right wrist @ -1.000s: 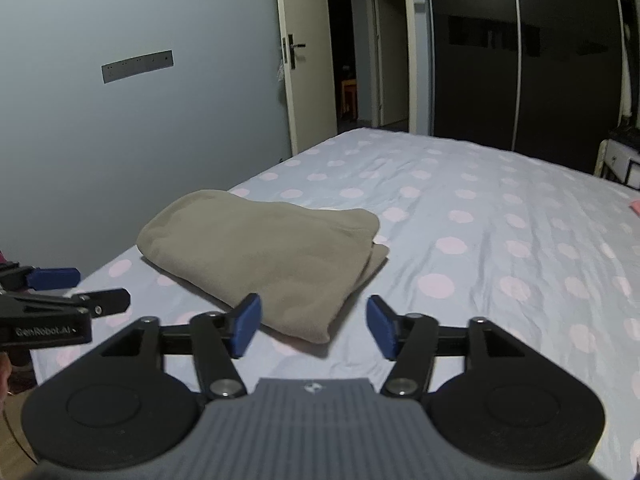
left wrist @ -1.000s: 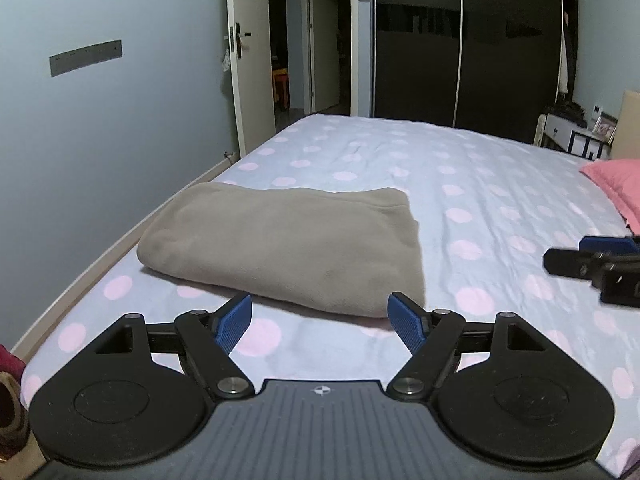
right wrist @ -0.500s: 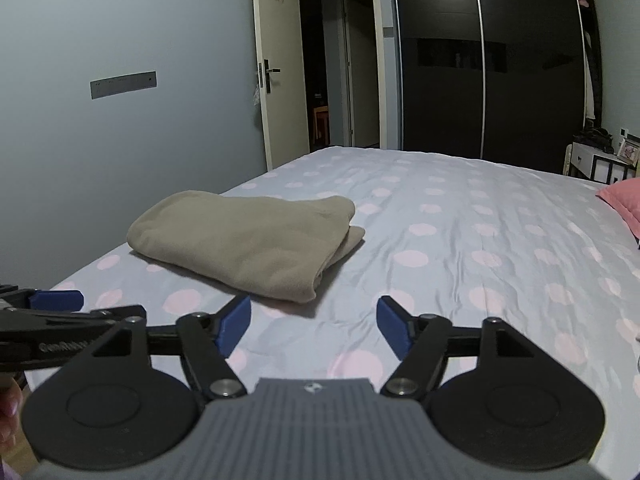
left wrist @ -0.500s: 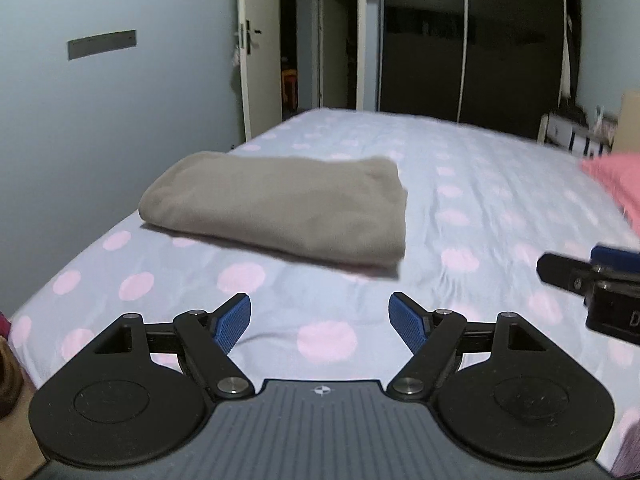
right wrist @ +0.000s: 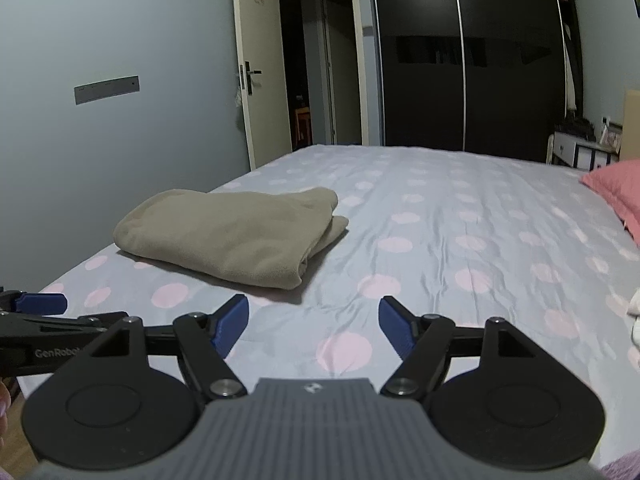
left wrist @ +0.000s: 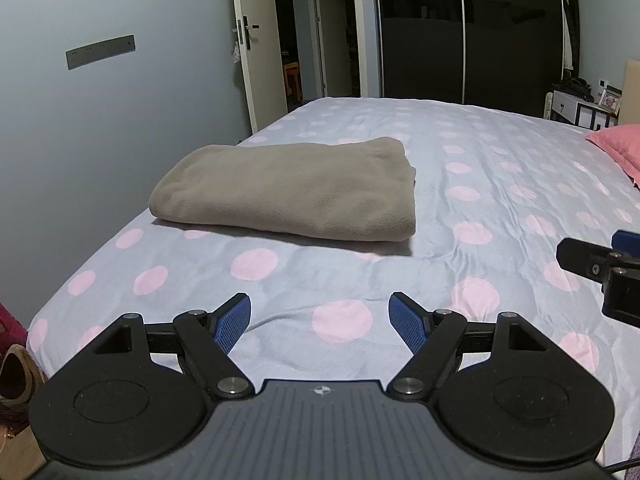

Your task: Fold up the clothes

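Left gripper point(left wrist: 320, 322): jaws spread wide, blue pads point(left wrist: 232, 322) apart, nothing between them; held above the near edge of the bed, well short of the garment.
Right gripper point(right wrist: 314, 324): jaws spread wide, blue pads point(right wrist: 394, 326) apart, nothing held; also above the near edge of the bed, apart from the garment.
Garment point(left wrist: 292, 190): taupe fleece, folded into a thick rectangle, lying flat on the bed toward its left side; at 11 o'clock from the left gripper. In the right wrist view point(right wrist: 232, 234) at 10 o'clock, layered edges showing at its right end.
Bed point(left wrist: 480, 184): pale blue sheet with pink dots, lightly wrinkled; garment resting on it.
Pillow point(left wrist: 618, 148): pink, on the bed's right edge, at 2 o'clock, well apart from the garment.
Door point(right wrist: 262, 92): cream, standing ajar at 12 o'clock beyond the bed, dark hallway behind.
Wardrobe point(left wrist: 464, 36): dark sliding panels, at 1 o'clock past the far end of the bed.
Wall point(left wrist: 104, 92): grey-blue, left of the bed, with a grey strip point(left wrist: 100, 51) mounted at 10 o'clock.
Cross-views: right gripper's tip seen at 3 o'clock in the left wrist view; left gripper's tip at 9 o'clock in the right wrist view.
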Demonstrator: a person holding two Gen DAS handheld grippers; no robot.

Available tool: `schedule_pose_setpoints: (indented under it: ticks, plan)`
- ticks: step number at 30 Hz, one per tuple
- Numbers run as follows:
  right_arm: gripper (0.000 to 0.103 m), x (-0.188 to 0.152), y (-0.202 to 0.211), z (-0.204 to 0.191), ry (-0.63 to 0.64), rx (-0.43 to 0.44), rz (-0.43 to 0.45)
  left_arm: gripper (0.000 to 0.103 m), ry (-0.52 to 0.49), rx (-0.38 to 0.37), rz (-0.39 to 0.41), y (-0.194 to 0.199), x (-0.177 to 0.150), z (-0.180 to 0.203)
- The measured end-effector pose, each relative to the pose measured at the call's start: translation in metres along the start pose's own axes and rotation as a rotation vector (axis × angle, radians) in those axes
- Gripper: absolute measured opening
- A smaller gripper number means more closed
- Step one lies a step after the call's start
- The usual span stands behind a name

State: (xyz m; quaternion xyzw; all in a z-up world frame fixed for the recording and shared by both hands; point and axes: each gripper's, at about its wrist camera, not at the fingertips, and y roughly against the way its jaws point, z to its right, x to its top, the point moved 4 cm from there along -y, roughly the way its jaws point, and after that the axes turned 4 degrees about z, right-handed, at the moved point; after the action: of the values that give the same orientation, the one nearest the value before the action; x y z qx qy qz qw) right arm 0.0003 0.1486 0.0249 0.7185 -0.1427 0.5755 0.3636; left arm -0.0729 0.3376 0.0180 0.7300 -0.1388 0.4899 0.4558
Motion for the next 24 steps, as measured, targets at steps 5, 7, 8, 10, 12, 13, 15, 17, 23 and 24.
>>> schedule_pose_setpoints:
  ticks: [5,7,8,10,12,13,15,17,23,24]
  plan:
    - [0.075,0.0004,0.0005,-0.0045,0.019,0.0,0.007,0.075,-0.01,0.001,0.003,0.0001,0.0008,0.001]
    - [0.075,0.0001,0.0001,-0.0051,0.023,-0.001,0.007,0.075,-0.01,0.001,0.004,0.0001,0.0011,0.0008]
    - [0.075,0.0,-0.0002,-0.0052,0.024,-0.001,0.007,0.075,-0.009,-0.001,0.004,0.0001,0.0013,0.0007]
    - [0.075,0.0,-0.0004,-0.0052,0.025,-0.002,0.007,0.075,-0.008,-0.006,0.007,0.0003,0.0018,0.0006]
    - [0.075,0.0009,-0.0002,-0.0051,0.026,-0.001,0.004,0.075,-0.014,-0.004,0.01,0.0005,0.0022,0.0019]
    - [0.075,0.001,-0.0006,-0.0052,0.026,-0.001,0.004,0.075,-0.018,-0.003,0.011,0.0006,0.0024,0.0027]
    - [0.076,0.0011,-0.001,-0.0047,0.025,-0.001,0.004,0.075,-0.02,-0.007,0.01,0.0001,0.0026,0.003]
    - [0.076,0.0009,-0.0016,-0.0044,0.024,0.001,0.004,0.075,-0.021,-0.01,0.009,-0.0004,0.0028,0.0033]
    - [0.076,-0.0014,-0.0032,-0.0028,0.026,0.001,-0.005,0.075,-0.024,-0.014,0.01,-0.0007,0.004,0.0054]
    - [0.076,-0.0016,-0.0034,-0.0027,0.026,0.001,-0.006,0.075,-0.025,-0.014,0.011,-0.0007,0.0042,0.0057]
